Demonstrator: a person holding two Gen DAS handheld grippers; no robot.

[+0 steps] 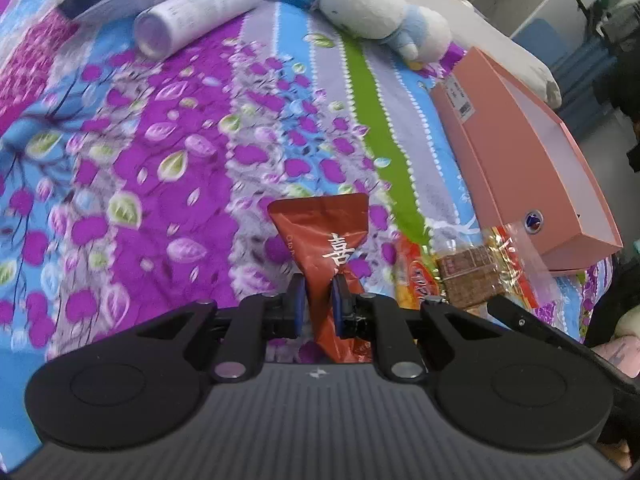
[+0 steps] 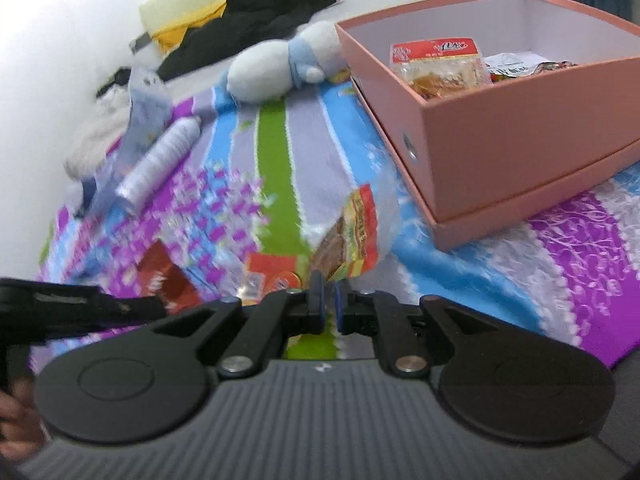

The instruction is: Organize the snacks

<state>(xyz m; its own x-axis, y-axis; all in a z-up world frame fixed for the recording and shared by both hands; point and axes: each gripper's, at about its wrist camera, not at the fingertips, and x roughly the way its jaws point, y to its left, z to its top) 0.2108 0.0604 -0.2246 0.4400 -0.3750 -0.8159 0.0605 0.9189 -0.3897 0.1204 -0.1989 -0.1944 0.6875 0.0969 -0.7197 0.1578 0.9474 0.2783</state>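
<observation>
My left gripper [image 1: 318,304] is shut on a red-brown snack packet [image 1: 324,240] with white characters, held above the bedspread. My right gripper [image 2: 328,304] is shut on a clear packet with red and yellow print [image 2: 356,236], lifted off the bed; the same packet shows in the left wrist view [image 1: 476,270]. The pink box [image 2: 500,136] stands to the right of it, holding a red-labelled snack bag [image 2: 440,64] and other packets. An orange packet [image 2: 272,276] lies on the bed beside my right gripper and shows in the left wrist view [image 1: 412,276].
A flowered purple and blue bedspread [image 1: 180,160] covers the bed. A white cylindrical bottle [image 1: 200,12] and a white and blue plush toy [image 1: 376,12] lie at the far side. Dark clothing [image 2: 260,8] is piled behind the plush.
</observation>
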